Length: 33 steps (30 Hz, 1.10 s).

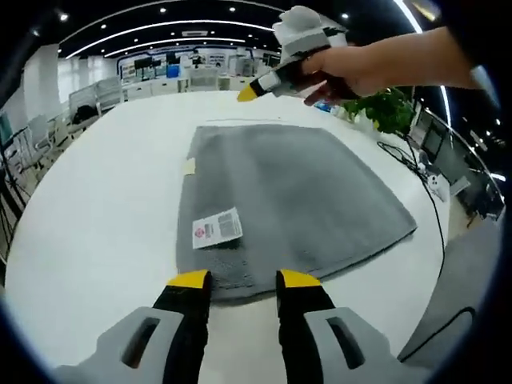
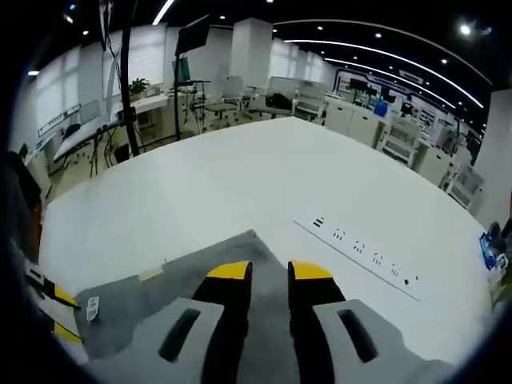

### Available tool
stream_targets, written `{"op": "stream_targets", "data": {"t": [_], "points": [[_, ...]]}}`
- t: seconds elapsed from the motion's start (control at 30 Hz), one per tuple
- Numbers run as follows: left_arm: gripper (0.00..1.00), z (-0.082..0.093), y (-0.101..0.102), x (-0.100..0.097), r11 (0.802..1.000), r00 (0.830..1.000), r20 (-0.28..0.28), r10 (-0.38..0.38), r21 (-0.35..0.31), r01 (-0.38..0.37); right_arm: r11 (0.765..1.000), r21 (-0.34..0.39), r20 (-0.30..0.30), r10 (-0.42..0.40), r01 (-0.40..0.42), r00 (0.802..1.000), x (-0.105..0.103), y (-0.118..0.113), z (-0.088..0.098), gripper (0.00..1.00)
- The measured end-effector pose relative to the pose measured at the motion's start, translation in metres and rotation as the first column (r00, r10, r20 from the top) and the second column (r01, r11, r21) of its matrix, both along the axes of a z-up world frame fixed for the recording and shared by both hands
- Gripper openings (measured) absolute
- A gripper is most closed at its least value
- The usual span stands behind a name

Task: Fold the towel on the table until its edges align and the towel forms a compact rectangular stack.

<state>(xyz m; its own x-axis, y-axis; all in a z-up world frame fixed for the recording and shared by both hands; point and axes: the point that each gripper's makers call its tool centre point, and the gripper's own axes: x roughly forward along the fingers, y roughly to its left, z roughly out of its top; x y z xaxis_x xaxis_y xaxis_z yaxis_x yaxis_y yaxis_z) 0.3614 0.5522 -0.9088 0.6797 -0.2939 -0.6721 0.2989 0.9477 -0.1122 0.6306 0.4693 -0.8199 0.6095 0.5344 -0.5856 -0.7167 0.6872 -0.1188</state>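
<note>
1. Two grippers work over one grey towel (image 1: 288, 204) that lies spread flat on a white table (image 1: 96, 232).
2. In the left gripper view, the left gripper (image 1: 242, 279) sits at the towel's near edge. Its yellow-tipped jaws stand apart with a gap between them, and nothing is held; the tips are at or just over the hem, but I cannot tell if they touch it.
3. A white label (image 1: 217, 228) with a red mark lies on the towel near that edge, and a small pale tag (image 1: 189, 166) sticks out at the towel's left side.
4. Across the towel, a hand (image 1: 352, 70) holds the right gripper (image 1: 246, 93) above the far edge; only one yellow tip shows there.
5. In the right gripper view, the right gripper (image 2: 270, 271) points over a corner of the towel (image 2: 160, 300). Its jaws are slightly apart and hold nothing.
6. The left gripper's yellow tips (image 2: 56, 316) show at the lower left, beside the label (image 2: 93, 308).
7. A white power strip (image 2: 360, 254) lies on the table (image 2: 240, 176) beyond the towel, apart from it.
8. A green plant (image 1: 388, 108) stands at the table's far side.
</note>
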Motion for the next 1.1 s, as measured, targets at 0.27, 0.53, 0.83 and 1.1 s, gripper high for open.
{"op": "stream_targets", "data": {"t": [0.27,0.53,0.83,1.1], "points": [[0.36,0.001,-0.002,-0.002,0.999,0.999,-0.006,-0.036,0.036,0.036,1.000,0.001,0.014,-0.012,0.012,1.000,-0.004,-0.034,0.019,0.24],[0.35,0.001,0.000,-0.003,0.995,0.998,-0.004,-0.067,0.069,0.067,0.999,-0.047,0.032,0.019,-0.017,0.999,-0.042,-0.062,0.039,0.28],[0.36,0.003,0.002,-0.001,0.994,0.997,-0.003,-0.076,0.080,0.076,1.000,-0.030,0.054,0.009,-0.007,0.998,-0.053,-0.080,0.061,0.36],[0.36,0.004,0.001,-0.007,0.989,0.994,-0.009,-0.111,0.102,0.111,0.999,-0.040,0.038,0.012,-0.011,0.999,-0.058,-0.102,0.056,0.48]]}}
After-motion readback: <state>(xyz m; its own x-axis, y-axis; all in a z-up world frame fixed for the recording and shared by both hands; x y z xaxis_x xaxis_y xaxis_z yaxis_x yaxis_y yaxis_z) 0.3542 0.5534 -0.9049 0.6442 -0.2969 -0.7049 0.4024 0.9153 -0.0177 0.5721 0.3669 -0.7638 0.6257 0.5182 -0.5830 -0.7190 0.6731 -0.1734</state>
